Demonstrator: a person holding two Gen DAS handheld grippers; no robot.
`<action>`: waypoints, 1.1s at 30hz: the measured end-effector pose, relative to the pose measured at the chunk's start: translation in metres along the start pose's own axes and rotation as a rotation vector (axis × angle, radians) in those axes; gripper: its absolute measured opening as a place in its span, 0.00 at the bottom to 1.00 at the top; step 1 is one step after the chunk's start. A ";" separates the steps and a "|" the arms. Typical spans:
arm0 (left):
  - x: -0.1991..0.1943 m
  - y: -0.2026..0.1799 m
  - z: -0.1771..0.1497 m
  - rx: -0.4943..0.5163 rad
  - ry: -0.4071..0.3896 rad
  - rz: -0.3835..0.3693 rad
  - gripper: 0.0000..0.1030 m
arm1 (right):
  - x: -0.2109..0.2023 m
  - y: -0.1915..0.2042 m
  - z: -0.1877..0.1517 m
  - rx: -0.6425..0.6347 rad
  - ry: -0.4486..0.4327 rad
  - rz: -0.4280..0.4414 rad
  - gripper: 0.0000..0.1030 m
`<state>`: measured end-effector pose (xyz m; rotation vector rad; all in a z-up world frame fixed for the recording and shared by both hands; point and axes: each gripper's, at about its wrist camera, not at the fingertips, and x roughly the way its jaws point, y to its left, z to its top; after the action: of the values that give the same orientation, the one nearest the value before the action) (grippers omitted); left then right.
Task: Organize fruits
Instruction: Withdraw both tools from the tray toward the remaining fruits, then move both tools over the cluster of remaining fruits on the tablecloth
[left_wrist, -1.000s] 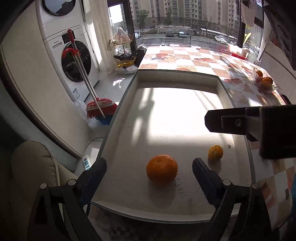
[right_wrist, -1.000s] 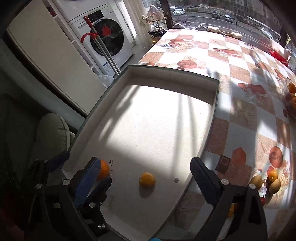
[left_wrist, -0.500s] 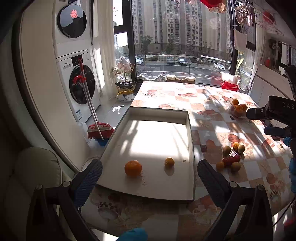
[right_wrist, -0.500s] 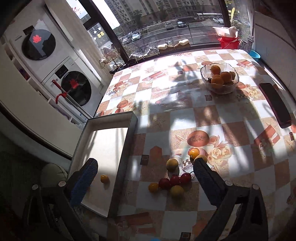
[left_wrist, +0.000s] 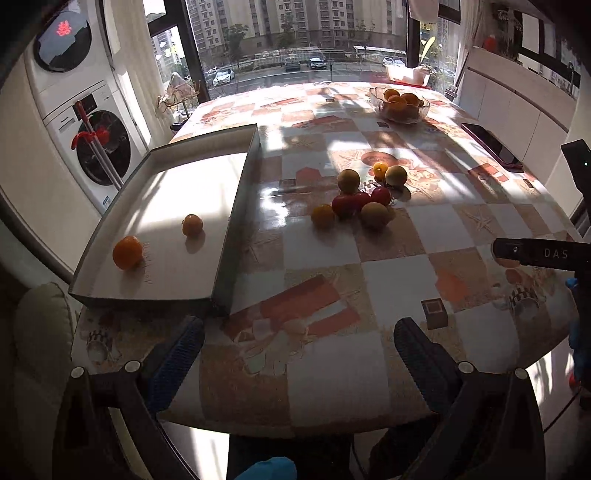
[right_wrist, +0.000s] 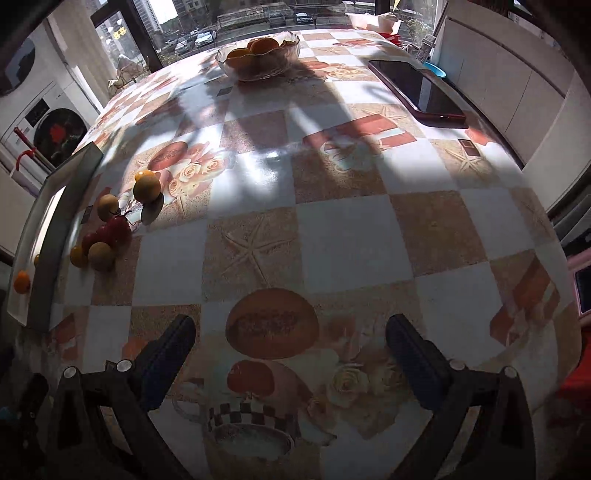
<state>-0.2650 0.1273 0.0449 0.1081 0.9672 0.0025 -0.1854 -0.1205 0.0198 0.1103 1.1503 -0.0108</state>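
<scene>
Both grippers have pulled back from the tray since 1 s ago & now sit over the near table edge. Left gripper (left_wrist: 298, 347): fingers spread wide, nothing betw. them; earlier it hung just over the big orange (left_wrist: 127, 252), now that orange is well off to the left, inside the white tray (left_wrist: 242, 192) near its front wall. Small orange (left_wrist: 192, 225) lies beside it, also in the tray, not touching; neither fruit has shifted. Right gripper (right_wrist: 290, 347): fingers released too, empty, above the printed tablecloth (right_wrist: 343, 236); before, it faced the tray, now the tray is only a sliver at far left. Loose fruit pile (left_wrist: 360, 197) (red, yellow-brown, orange pieces, touching) sits on the cloth right of the tray. Glass bowl (right_wrist: 258, 55) of oranges at far end, phone (right_wrist: 417, 88) near the right edge.
</scene>
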 end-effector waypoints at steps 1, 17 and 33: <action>0.002 -0.005 0.000 0.016 0.008 0.001 1.00 | 0.000 -0.002 0.000 -0.009 -0.019 -0.024 1.00; 0.036 -0.021 0.006 0.033 0.138 -0.003 1.00 | 0.004 -0.001 -0.009 -0.045 -0.165 -0.097 1.00; 0.043 -0.015 0.008 0.021 0.154 -0.017 1.00 | 0.004 -0.001 -0.010 -0.050 -0.177 -0.091 1.00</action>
<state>-0.2343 0.1141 0.0126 0.1203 1.1223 -0.0152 -0.1933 -0.1206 0.0121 0.0117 0.9776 -0.0712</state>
